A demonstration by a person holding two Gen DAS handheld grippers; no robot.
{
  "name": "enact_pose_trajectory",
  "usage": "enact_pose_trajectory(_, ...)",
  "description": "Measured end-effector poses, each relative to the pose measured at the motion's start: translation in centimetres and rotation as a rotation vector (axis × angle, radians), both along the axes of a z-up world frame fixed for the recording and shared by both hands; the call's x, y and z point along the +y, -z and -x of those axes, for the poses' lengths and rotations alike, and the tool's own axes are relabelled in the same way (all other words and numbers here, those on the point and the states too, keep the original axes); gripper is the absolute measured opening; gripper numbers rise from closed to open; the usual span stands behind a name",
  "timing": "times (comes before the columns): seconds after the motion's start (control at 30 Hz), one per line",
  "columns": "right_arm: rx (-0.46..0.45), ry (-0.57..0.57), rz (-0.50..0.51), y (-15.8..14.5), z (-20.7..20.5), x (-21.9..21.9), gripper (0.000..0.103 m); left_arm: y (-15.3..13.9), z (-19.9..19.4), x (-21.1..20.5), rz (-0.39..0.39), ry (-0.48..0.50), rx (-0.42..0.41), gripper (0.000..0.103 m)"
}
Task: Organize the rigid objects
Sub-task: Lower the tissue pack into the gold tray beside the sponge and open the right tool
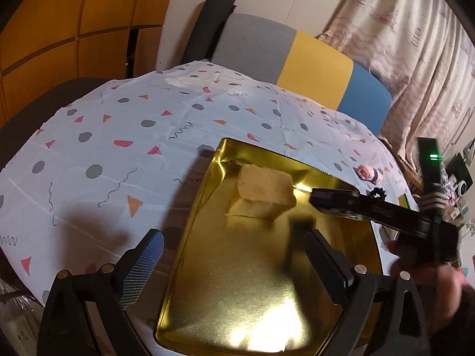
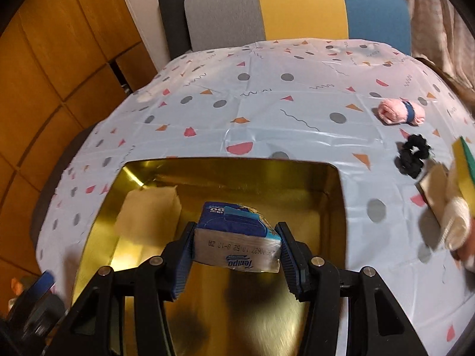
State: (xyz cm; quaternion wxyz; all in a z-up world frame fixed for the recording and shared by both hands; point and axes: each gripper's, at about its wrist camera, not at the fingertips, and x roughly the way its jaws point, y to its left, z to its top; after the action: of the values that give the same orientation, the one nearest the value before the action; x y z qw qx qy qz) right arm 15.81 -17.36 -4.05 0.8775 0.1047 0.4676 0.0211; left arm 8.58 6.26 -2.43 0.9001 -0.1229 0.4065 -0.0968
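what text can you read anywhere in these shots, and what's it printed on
"Tempo" – brand logo, upside down, on the end of the tissue pack held in the right gripper.
"52 9-12 ZR" – end of a printed code, upside down, on the same pack; the digits before it are too blurred to read for sure.
Top of the pack: white lettering, too cut off to read.
Left wrist view: nothing readable.

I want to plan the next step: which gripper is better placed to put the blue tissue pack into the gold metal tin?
The right gripper. Its pads are shut on the blue Tempo tissue pack, already above the gold metal tin. The left gripper is open, holding nothing.
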Motion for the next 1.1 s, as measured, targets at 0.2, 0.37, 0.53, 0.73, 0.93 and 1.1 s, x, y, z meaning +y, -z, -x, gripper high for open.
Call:
enact_pose_trajectory(0.2, 0.002, 0.011, 0.024, 1.5, -3.1, 2.0, 0.054, 0.6, -0.3, 0.6, 0.026, -0.013, 0.024, 0.097)
enact_pose_trajectory(0.37, 0.071, -0.036, -0.009, 2.8, -3.4, 3.0, 0.066, 0.6, -0.3, 0.7, 0.026, -0.018, 0.025, 0.097)
enact_pose_trajectory(0.53, 0.028, -0.028, -0.061, 1.3, -0.7, 1.5, 0.075, 0.4, -0.2, 0.7, 0.032, -0.023, 0.023, 0.097)
enact_pose_trajectory(0.73, -0.065, -0.027, -0.054, -1.6, 2.9, -0.3, 0.078, 0.3, 0.1, -0.4, 0.05, 0.007, 0.032, 0.097)
enact_pose_trajectory(0.93, -0.099, -0.013, -0.01, -2.7, 6.4, -2.0, 0.078, 0.2, 0.9, -2.6, 0.035, 0.065, 0.032, 0.097)
enact_pose_trajectory(1.1, -0.118, 0.002, 0.06, -2.7, 9.1, -3.6, 0.078, 0.1, 1.9, -5.4, 0.021, 0.152, 0.02, 0.097)
